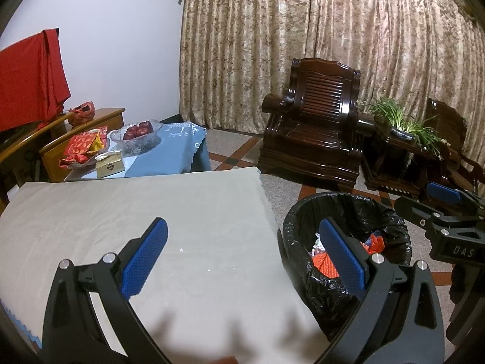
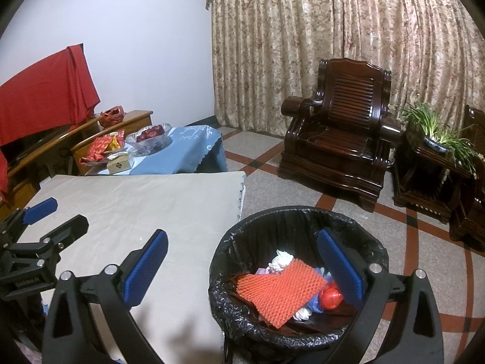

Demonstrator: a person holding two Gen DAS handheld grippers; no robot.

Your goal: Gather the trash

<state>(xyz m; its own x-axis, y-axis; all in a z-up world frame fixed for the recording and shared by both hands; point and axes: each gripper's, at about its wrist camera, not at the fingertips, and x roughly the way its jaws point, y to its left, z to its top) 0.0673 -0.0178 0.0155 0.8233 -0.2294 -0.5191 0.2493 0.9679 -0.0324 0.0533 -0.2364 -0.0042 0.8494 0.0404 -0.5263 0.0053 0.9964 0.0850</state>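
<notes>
Left gripper [image 1: 242, 254]: nearest item, jaws standing wide apart, carrying nothing, hovering over bench edge w/ one pad over the bin.
Bench [image 1: 151, 212]: grey cloth lying bare, only tiny pale specks showing; no trash seen on it.
Far-left side table [image 1: 185, 139]: blue cloth, glass fruit bowl [image 1: 136, 135], gold box [image 1: 109, 166], red packets [image 1: 85, 145]; cannot tell whether any of this is trash.
Trash bin [image 2: 298, 276]: black liner, standing on floor just beside bench corner; holding orange foam net [image 2: 279, 291], crumpled white tissue [image 2: 280, 261], red wrapper [image 2: 332, 298].
Right gripper [image 2: 241, 265]: jaws spread, empty, hanging above bin mouth, one pad over bench side.
Armchair [image 1: 315, 127], plant [image 1: 403, 121]: far right, well apart from work.
Risks, judged: task looking near done. Pads may be snagging loose liner rim on withdrawal, tipping bin. Grippers sitting near each other, so crossing paths could be causing a knock. Foam net lying high, could be springing out.
</notes>
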